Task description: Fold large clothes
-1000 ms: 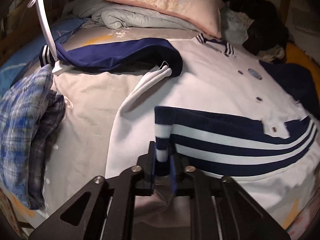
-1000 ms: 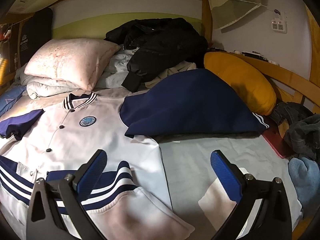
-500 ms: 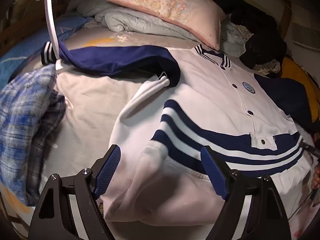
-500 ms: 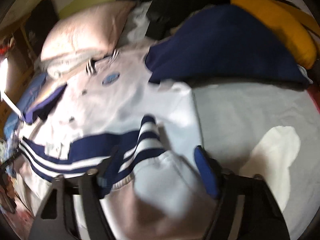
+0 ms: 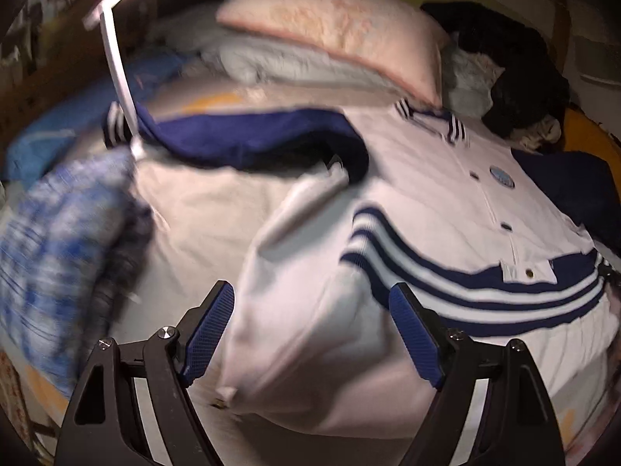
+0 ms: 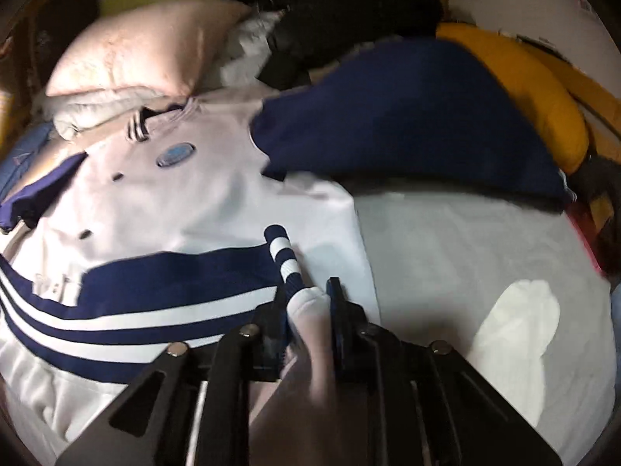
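Note:
A white jacket [image 5: 446,202] with navy sleeves and a navy-and-white striped hem lies face up on the bed, its bottom edge folded up over the body. My left gripper [image 5: 312,295] stands open over the folded white lining on the jacket's left side, its blue pads apart from the cloth. In the right wrist view the jacket [image 6: 186,202] shows its striped hem corner [image 6: 283,252] turned up. My right gripper [image 6: 308,291] is closing, with a bunch of white fabric pinched between its pads just below that corner.
A pink pillow [image 5: 330,27] and grey bedding lie at the head of the bed. A blue plaid garment [image 5: 58,240] and a white lamp arm [image 5: 116,66] are at the left. Black clothes [image 6: 330,4] and a yellow cushion [image 6: 524,89] sit at the right, with a white cloth [image 6: 516,330] on the sheet.
The left gripper let go of the striped hem and opened wide. The right gripper came down onto the jacket's right hem corner and closed on the fabric.

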### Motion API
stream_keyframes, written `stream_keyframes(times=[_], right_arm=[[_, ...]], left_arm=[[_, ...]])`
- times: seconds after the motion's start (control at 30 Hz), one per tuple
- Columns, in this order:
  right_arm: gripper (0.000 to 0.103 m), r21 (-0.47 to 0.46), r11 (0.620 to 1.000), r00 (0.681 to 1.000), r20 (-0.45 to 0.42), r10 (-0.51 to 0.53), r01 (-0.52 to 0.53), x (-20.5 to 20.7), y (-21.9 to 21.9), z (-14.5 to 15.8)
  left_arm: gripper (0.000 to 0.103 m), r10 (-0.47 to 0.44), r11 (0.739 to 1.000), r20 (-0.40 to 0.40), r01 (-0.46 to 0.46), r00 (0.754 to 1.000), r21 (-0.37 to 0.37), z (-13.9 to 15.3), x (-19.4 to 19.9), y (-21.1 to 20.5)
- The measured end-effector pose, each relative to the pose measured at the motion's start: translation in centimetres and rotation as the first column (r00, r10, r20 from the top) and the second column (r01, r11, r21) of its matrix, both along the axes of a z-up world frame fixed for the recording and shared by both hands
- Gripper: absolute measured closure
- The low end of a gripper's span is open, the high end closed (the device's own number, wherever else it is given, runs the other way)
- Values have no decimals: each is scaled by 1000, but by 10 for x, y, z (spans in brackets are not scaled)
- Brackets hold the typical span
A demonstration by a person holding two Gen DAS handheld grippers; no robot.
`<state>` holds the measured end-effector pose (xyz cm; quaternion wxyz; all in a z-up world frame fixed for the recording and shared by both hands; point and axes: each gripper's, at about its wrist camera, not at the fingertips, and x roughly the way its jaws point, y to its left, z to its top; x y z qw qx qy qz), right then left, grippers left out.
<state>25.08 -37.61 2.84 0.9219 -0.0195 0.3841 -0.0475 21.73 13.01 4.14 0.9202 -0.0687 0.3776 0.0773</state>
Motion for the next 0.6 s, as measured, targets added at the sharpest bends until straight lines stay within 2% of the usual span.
stream_keyframes(times=[0.07, 0.1, 0.17, 0.23, 0.33, 0.4, 0.47, 0.6], right_arm=[[58, -35, 999, 998, 57, -18, 20, -9, 3, 11], [52, -32, 999, 997, 82, -10, 12, -14, 3, 17], [22, -10, 1000, 992, 123, 16, -15, -26, 2, 25], [0, 2, 1000, 989, 143, 30, -31, -32, 1, 29], [0, -5, 1000, 989, 143, 21, -20, -35, 2, 30], [0, 37, 998, 989, 146, 37, -42, -40, 2, 34], [0, 63, 997, 985, 165, 42, -53, -48, 3, 38], [0, 38, 998, 977, 211, 40, -49, -55, 10, 42]], left_arm=[[22, -13, 1000, 46, 13, 999, -4, 9, -5, 0], [22, -29, 1000, 65, 29, 997, -7, 13, -8, -1], [22, -56, 998, 81, 56, 995, -4, 18, -11, -5], [22, -96, 995, 97, 95, 991, 6, 22, -16, -13], [22, -156, 987, 108, 150, 982, 59, 24, -20, -29], [20, -175, 981, 107, 164, 979, 101, 24, -22, -39], [7, -186, 979, 118, 174, 975, 109, 24, -24, -46], [0, -203, 977, 145, 190, 968, 98, 27, -29, -51]])
